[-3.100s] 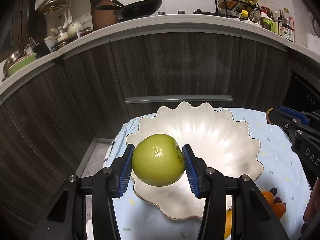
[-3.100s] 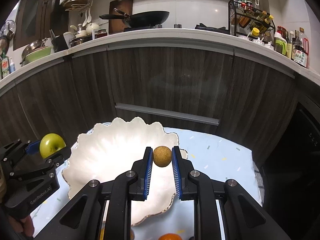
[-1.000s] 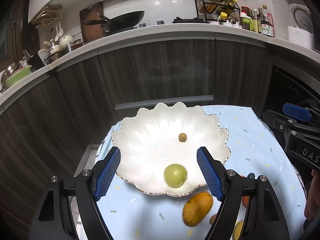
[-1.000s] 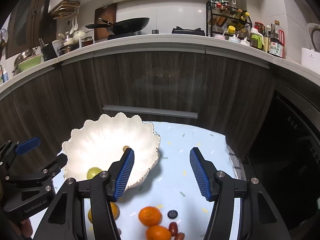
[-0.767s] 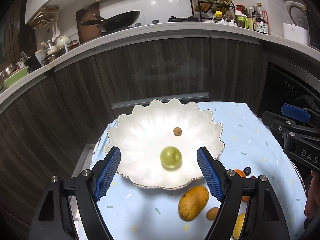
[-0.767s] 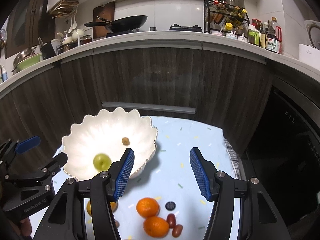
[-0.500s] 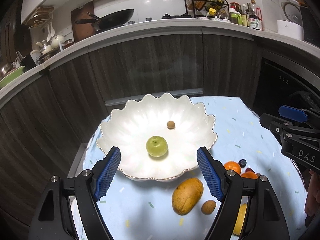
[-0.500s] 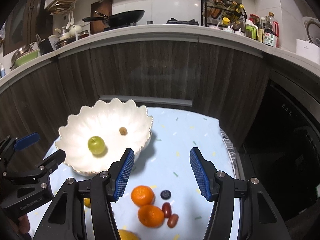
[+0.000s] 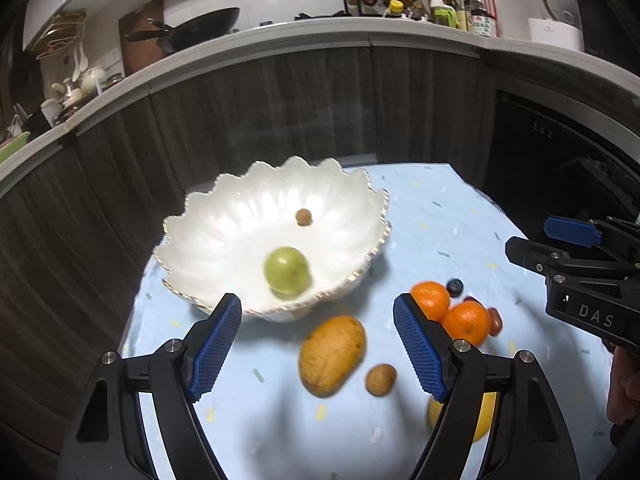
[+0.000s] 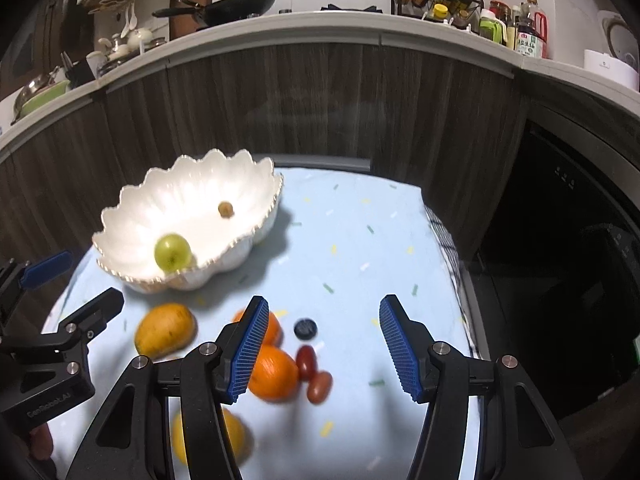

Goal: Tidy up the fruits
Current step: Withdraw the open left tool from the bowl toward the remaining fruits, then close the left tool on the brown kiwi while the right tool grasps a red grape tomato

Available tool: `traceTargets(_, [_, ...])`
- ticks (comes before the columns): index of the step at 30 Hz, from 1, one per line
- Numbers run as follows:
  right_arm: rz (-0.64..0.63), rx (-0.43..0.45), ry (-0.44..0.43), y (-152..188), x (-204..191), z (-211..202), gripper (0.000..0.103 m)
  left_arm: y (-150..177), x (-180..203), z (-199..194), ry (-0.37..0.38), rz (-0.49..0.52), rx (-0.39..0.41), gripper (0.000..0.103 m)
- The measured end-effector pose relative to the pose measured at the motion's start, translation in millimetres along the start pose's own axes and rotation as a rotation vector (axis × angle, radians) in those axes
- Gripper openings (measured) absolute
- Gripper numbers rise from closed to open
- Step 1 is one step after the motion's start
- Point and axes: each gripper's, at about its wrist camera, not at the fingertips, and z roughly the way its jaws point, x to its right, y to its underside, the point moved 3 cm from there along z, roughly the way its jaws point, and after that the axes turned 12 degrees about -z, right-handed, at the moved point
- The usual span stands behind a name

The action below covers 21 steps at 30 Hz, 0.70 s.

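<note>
both claws lowered toward blue tablecloth (image 9: 432, 216), left claw (image 9: 317, 346) empty, right claw (image 10: 320, 350) empty

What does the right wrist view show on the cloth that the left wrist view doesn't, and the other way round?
Only the right wrist view shows the two dark red oval fruits unobstructed, plus the cloth's checked right edge. Only the left wrist view shows the small brown fruit beside the mango. Both show the white scalloped bowl holding the green apple and a small brown ball, the mango, two oranges, the blueberry, a yellow fruit, and the left gripper and right gripper, both open and empty.
</note>
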Motion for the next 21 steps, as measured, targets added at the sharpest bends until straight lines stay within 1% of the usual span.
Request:
traceTargets(11, [-0.014, -0.054, -0.024, 27.6, 3.3, 10.7, 0.059, 26.3, 17.0, 10.5, 0.019, 0.044, -0.057, 0.073])
traceTargets(19, [-0.015, -0.091, -0.042, 42.6, 0.3, 19.2, 0.059, 41.3, 20.4, 19.5, 0.024, 0.063, -0.099, 0.063])
traceTargets(21, [-0.014, -0.099, -0.045, 45.1, 0.1, 20.7, 0.059, 43.3, 20.7, 21.5, 0.026, 0.065, -0.106, 0.062])
